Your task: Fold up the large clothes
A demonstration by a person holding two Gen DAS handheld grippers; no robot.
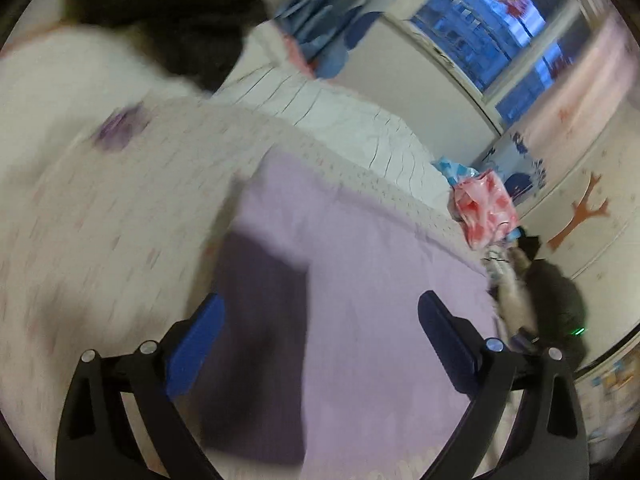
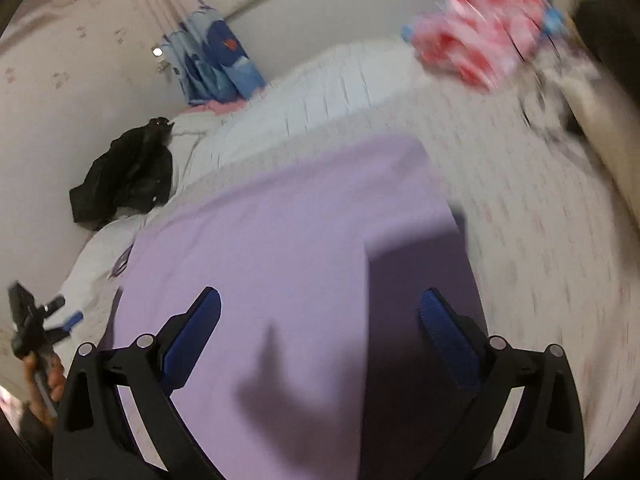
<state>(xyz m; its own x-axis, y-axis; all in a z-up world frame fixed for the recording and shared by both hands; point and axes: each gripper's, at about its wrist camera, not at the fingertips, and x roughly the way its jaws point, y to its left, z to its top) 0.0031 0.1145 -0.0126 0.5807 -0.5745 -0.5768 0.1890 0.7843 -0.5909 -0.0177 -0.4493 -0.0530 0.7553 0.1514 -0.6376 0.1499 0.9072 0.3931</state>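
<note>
Two tongs, left tongs (image 1: 320,316) and right tongs (image 2: 320,312), gaping wide above one lilac garment (image 2: 288,240).

I'm looking into a bedroom in someone's home, likely a child's. A bed (image 1: 100,220) with a pale, small-patterned cover fills most of both views, and a white quilted blanket (image 1: 340,120) lies across its far side. Blue patterned curtains (image 2: 216,60) hang beside a window (image 1: 500,28). The wall (image 1: 580,184) carries an orange tree-shaped sticker (image 1: 580,212) and other small decals. Clothes lie loose on the bed: a black garment (image 2: 124,172) and a pink-and-red one (image 2: 480,44).
</note>
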